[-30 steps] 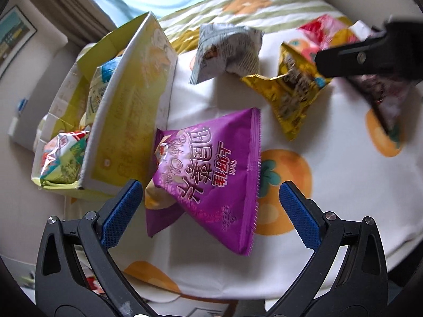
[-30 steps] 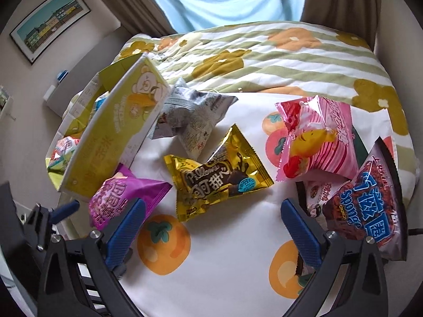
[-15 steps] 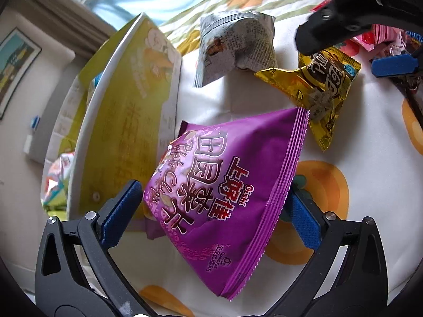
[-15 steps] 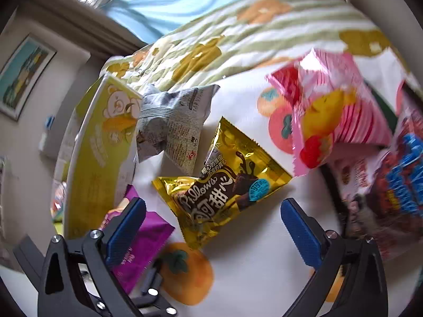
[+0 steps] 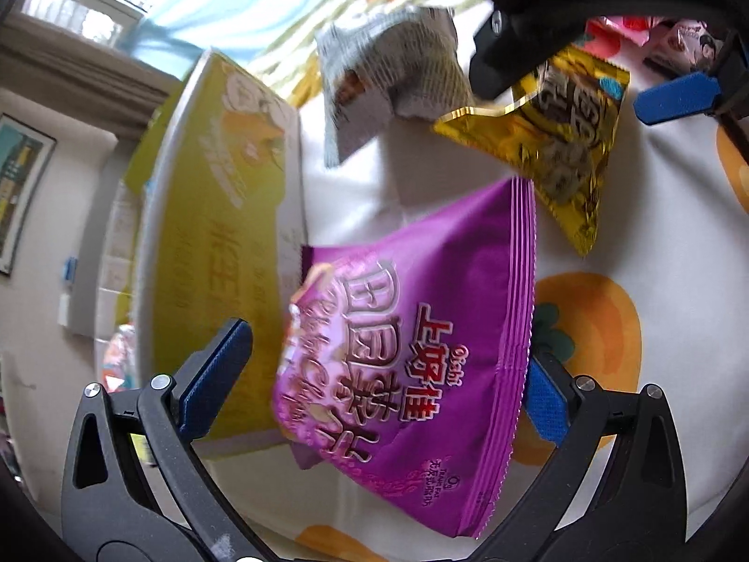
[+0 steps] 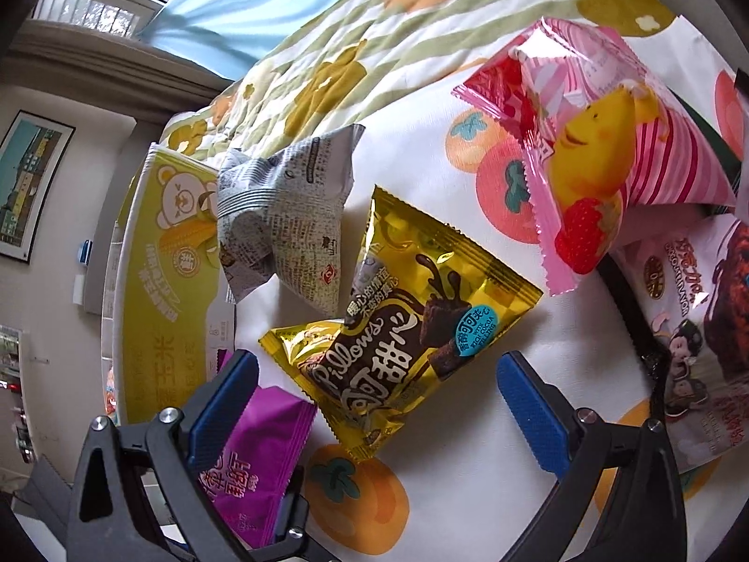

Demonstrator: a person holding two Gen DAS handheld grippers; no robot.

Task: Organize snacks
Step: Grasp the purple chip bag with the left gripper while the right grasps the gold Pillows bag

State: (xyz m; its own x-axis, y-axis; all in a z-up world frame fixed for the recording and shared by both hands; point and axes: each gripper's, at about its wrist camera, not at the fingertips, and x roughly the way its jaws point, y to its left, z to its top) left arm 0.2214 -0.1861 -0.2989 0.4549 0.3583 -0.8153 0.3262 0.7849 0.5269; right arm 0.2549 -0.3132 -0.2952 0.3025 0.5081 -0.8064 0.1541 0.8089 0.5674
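A purple chip bag (image 5: pixel 412 356) lies on the table between the open jaws of my left gripper (image 5: pixel 379 379), beside the yellow box (image 5: pixel 220 253). It also shows in the right wrist view (image 6: pixel 253 463). My right gripper (image 6: pixel 379 407) is open with its jaws on either side of a gold Pillows bag (image 6: pixel 398 328), which also shows in the left wrist view (image 5: pixel 561 140). A grey-white newsprint bag (image 6: pixel 285 229) lies just behind it.
A pink strawberry bag (image 6: pixel 594 150) and a brown chocolate snack bag (image 6: pixel 697 328) lie at the right. The yellow box (image 6: pixel 154 281) stands at the table's left edge. The tablecloth (image 6: pixel 468 468) has orange fruit prints. A bed with a striped quilt (image 6: pixel 374 47) is behind.
My left gripper has moved forward so the purple bag now sits between its jaws. My right gripper has moved closer to the gold bag.
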